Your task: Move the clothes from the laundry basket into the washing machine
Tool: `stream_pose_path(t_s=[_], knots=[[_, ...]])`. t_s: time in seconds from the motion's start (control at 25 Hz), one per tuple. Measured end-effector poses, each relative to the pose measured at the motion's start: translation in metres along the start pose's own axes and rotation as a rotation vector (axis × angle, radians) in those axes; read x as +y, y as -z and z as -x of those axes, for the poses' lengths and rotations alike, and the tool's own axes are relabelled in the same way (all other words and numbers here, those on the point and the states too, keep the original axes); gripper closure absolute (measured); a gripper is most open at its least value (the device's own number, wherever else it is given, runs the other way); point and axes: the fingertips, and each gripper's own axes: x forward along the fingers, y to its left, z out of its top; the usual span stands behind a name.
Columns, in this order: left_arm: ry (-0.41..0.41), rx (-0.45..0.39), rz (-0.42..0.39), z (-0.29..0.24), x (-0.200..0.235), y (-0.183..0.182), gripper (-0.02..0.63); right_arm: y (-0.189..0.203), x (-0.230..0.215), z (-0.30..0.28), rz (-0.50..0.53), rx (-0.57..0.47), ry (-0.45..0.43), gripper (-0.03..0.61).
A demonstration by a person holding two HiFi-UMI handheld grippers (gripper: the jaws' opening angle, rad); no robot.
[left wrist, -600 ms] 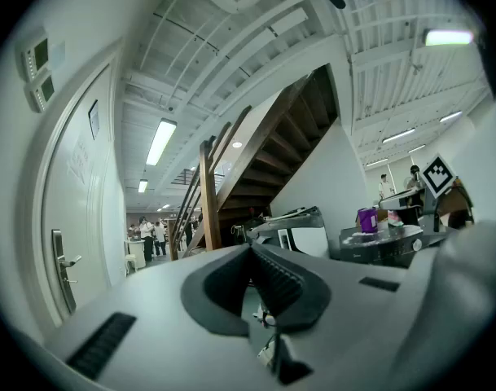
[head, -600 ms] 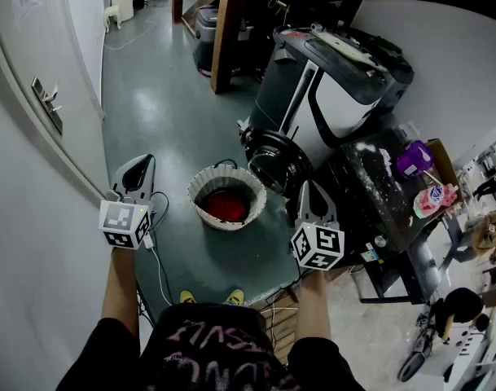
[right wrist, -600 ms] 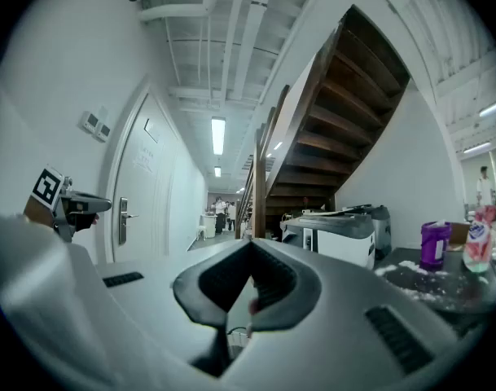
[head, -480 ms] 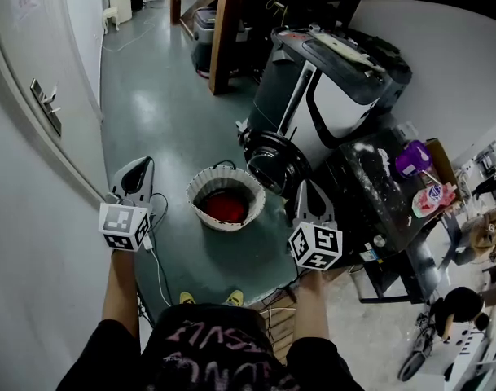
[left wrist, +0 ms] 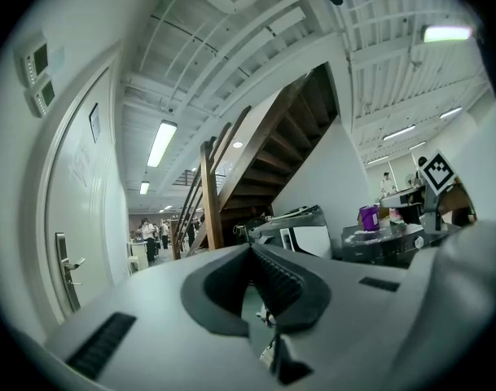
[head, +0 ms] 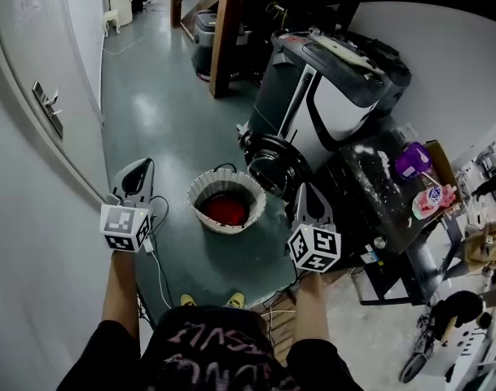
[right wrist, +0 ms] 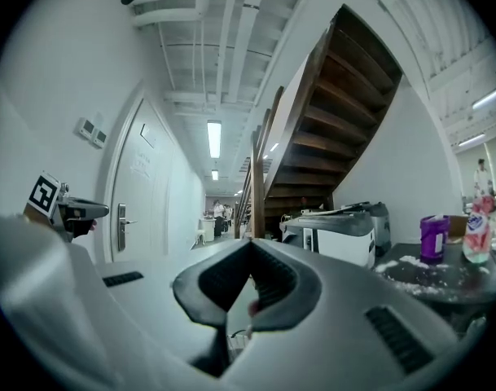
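Matt red cloth (head: 225,208) in ribbed basket (head: 228,226) (floor (head: 150,112) smooth, glossy)

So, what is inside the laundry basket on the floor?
Inside the laundry basket lies red clothing, which fills the bottom. Anything under the red piece is covered, so I cannot tell whether more clothes are there.

No legible text (shirt print (head: 215,344) garbled)

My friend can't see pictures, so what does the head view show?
A person looks down at a white laundry basket with red clothes inside, on the floor beside a washing machine. Their left claw and right claw, both shut and empty, are held either side of the basket.
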Motion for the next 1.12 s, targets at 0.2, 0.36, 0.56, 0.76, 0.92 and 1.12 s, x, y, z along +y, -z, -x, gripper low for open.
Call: stream_pose_path(t_s=[0.2,0.36,0.56,0.76,0.92,1.12], knots=[[-0.001,-0.006,-0.004,0.001,-0.001,-0.002,0.604,-0.003,0.002,0.001,0.006,-0.016,-0.003,0.574],[0.006,0.009,0.005,0.0,-0.005,0.006,0.604,0.001,0.004,0.002,0.009,-0.009,0.001,0.574],[-0.006,0.008,0.013,-0.001,-0.005,0.006,0.587,0.001,0.004,0.002,0.0,-0.014,-0.004,0.51],[0.019,0.0,0.029,-0.006,-0.007,-0.002,0.344,0.004,0.005,0.0,-0.009,-0.006,-0.016,0.342],[0.023,0.013,0.029,-0.005,-0.008,0.005,0.344,0.008,0.007,0.0,-0.013,0.01,-0.031,0.318],[0.024,0.025,0.022,-0.003,-0.003,0.009,0.345,0.01,0.01,0.002,-0.009,0.021,-0.023,0.311]])
